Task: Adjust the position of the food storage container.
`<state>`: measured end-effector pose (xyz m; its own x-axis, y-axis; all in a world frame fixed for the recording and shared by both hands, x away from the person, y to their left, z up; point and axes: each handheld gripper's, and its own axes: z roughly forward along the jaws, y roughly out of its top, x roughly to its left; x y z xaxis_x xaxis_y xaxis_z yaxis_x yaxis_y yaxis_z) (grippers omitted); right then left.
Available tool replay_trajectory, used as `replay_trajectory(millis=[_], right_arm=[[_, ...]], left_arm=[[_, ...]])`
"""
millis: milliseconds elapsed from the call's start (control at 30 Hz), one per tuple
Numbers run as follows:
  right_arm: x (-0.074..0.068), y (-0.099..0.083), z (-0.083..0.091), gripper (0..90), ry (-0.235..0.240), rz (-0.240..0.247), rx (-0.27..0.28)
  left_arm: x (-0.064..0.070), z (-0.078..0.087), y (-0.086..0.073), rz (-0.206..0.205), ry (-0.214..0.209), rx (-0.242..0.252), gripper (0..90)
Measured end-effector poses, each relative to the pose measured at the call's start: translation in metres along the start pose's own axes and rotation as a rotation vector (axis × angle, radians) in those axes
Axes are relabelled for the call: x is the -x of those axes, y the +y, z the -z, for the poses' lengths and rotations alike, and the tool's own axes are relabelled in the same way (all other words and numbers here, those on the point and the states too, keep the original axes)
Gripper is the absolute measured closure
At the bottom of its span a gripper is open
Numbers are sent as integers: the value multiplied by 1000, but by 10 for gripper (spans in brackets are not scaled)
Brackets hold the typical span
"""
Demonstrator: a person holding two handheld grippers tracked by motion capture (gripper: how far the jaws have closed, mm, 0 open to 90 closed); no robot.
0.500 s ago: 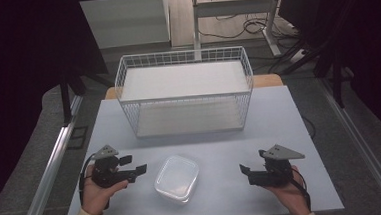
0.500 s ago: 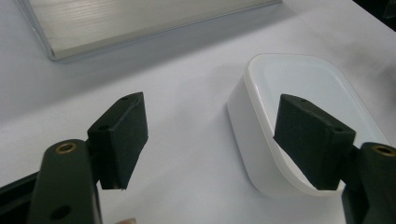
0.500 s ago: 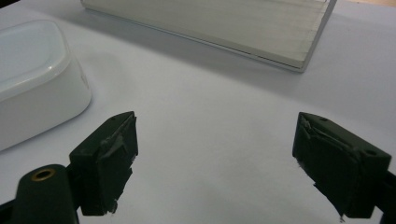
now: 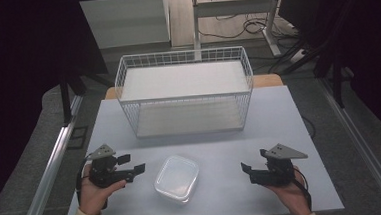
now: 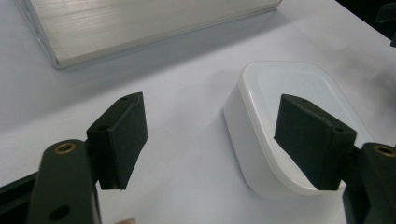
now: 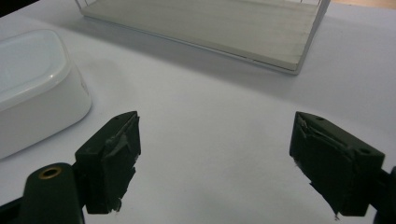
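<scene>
Pale table (image 4: 216, 151), lidded container (image 4: 177, 178) between two hand-held grippers, left hand-held gripper (image 4: 132, 167) near it, right hand-held gripper (image 4: 246, 170) farther off, both agape, empty.

place: we read lab/recording bay | cues: black curtains (image 4: 21, 73) around bench (image 4: 300, 126), metal rails (image 4: 47, 171), loose floor cables (image 4: 246, 26), desk frame (image 4: 195, 17) behind

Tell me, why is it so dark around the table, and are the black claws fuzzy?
High view: light falls on the table, while the room's edges go nearly black. Left gripper view: the left claw looks soft up close, and the white box is sharper. Right gripper view: the wire basket casts a grey shadow.
</scene>
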<state>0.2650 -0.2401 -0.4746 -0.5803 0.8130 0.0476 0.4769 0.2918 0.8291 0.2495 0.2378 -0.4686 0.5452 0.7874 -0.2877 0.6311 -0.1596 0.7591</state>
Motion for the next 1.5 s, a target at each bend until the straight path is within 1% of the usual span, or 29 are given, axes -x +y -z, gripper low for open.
replay_trajectory(millis=[167,267,400,667,700,800,933,1033,1067,1100,1133,1200,1233,1267,1333,1367,1400,1500], right_arm=[[1,0,-1,169,2,-3,-9],[1,0,-1,172,2,-4,-13],[0,0,-1,174,1,-5,-16],[2,-1,-1,176,-11,-7,-24],[2,-1,-1,176,-11,-7,-24],[2,-1,-1,176,-12,-7,-28],[1,-1,-2,177,-14,-4,-29],[1,-1,-2,177,-15,-4,-32],[1,-1,-2,177,-15,-4,-32],[2,-1,-2,176,-17,-2,-32],[1,-2,-2,177,-18,-2,-35],[1,-2,-2,177,-19,-2,-36],[1,-2,-2,177,-18,-2,-35],[1,-2,-2,177,-19,-1,-36],[1,-2,-3,177,-19,-1,-37],[1,-2,-3,177,-19,-1,-37],[0,-2,-3,177,-19,0,-38],[-1,-2,-3,177,-21,5,-40]], left_arm=[[0,4,2,2,3,8,256],[3,11,4,-15,-3,23,262],[6,17,7,-33,-15,26,290],[13,29,12,-59,-50,17,375],[14,30,12,-68,-52,10,388],[20,31,13,-92,-53,-13,467],[26,31,14,-119,-66,-37,560],[30,30,13,-132,-84,-58,630],[30,30,13,-132,-84,-58,660],[31,29,13,-138,-93,-68,660],[33,29,13,-147,-108,-83,724],[36,28,13,-160,-127,-103,779],[36,28,13,-160,-127,-103,814],[38,26,12,-176,-140,-123,852],[40,21,10,-188,-154,-153,891],[40,21,10,-188,-154,-153,896],[42,17,8,-202,-172,-181,898],[47,13,5,-222,-193,-214,899]])
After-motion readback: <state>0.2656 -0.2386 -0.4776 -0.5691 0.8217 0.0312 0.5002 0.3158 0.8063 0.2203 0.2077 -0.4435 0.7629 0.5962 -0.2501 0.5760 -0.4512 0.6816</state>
